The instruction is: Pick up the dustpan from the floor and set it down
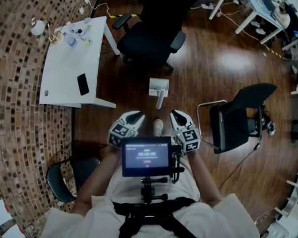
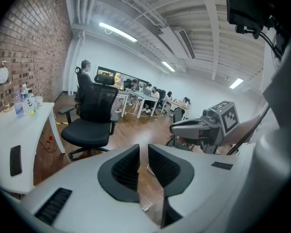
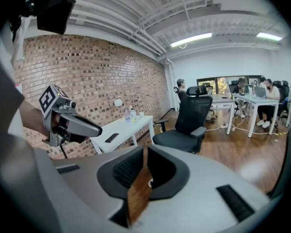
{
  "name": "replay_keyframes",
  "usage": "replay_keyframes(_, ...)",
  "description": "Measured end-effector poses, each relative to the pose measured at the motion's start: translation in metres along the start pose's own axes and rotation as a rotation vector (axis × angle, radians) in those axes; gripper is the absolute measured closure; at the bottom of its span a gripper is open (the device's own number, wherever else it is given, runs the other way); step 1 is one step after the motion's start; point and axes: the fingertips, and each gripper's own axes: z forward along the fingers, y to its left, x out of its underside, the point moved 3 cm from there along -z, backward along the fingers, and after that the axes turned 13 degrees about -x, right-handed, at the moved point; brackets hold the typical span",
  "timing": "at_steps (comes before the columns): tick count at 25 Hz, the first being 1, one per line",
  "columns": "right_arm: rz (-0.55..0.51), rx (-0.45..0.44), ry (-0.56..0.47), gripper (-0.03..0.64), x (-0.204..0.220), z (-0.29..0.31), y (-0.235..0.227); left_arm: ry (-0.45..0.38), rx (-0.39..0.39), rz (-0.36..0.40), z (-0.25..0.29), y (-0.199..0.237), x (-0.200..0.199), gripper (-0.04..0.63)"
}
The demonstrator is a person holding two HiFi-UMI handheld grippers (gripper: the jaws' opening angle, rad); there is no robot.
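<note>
The white dustpan (image 1: 159,89) lies on the wooden floor ahead of me, its handle pointing back toward my shoe (image 1: 158,127). Both grippers hang side by side in front of my body, short of the dustpan and apart from it. My left gripper (image 1: 137,116) (image 2: 143,149) has a narrow gap between its pads and nothing in it. My right gripper (image 1: 176,115) (image 3: 145,150) has its tips together and holds nothing. Each gripper shows in the other's view: the right gripper (image 2: 203,127) and the left gripper (image 3: 70,123).
A black office chair (image 1: 151,36) stands just beyond the dustpan. A white table (image 1: 72,68) with a phone and bottles is at the left by the brick wall. A second black chair (image 1: 238,118) is at my right, and a third chair (image 1: 69,175) at my lower left.
</note>
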Motion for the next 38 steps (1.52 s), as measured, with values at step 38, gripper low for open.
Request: replay_keyframes(38,-0.035,0.045,0.089,0.58,-0.008,0.035,-0.078,0.061,-0.031,0.039,0.074,0.041,-0.034,0.54)
